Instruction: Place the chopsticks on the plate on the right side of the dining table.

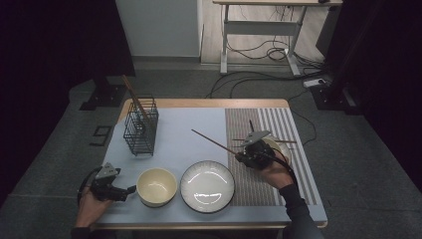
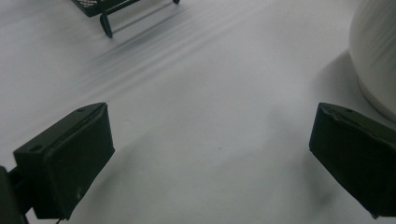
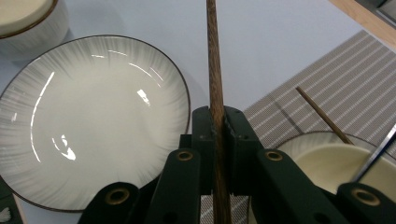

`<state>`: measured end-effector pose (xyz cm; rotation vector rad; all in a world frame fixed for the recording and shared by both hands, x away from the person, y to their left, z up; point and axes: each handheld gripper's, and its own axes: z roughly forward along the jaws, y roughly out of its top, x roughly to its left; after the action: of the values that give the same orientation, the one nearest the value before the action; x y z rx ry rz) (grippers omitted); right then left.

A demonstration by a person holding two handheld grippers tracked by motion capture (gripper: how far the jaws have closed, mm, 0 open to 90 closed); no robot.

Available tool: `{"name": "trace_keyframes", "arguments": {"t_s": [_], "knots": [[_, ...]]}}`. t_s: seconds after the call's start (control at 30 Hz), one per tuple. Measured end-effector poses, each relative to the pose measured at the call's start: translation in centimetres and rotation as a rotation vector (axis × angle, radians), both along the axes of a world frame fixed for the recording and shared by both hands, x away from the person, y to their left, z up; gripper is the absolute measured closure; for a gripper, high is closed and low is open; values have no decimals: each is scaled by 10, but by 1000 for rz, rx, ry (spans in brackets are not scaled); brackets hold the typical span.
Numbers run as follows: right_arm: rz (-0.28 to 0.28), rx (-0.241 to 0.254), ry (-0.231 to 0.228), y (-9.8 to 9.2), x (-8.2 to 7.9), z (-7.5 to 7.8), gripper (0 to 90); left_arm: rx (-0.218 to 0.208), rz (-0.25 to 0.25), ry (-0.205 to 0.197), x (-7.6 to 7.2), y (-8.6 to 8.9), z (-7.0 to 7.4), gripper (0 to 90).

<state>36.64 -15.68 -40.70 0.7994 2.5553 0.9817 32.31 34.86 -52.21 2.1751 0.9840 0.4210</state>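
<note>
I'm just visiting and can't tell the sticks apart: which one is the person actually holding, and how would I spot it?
Start at the striped mat on the table's right side; at its left edge the right gripper is shut on a brown chopstick. It slants up and left over the pale blue cloth, above the plate. Unlike the sticks standing in the wire basket or the one lying across the bowl, it hangs in the air.

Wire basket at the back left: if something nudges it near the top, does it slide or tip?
Probably tips. The wire basket stands tall on a narrow base with small feet, and looks light, being open mesh. The chopsticks leaning out of its top likely shift weight to that side.
</note>
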Motion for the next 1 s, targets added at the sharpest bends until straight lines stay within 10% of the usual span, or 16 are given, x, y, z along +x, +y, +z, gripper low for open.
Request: {"name": "trace_keyframes", "arguments": {"t_s": [0.2,1.0], "knots": [[-55,7,-3,-17,-1,-2,838,67,-18,60,5,-8,-4,0],[-262,18,-13,-74,0,-9,838,56,-14,73,7,-7,-4,0]]}}
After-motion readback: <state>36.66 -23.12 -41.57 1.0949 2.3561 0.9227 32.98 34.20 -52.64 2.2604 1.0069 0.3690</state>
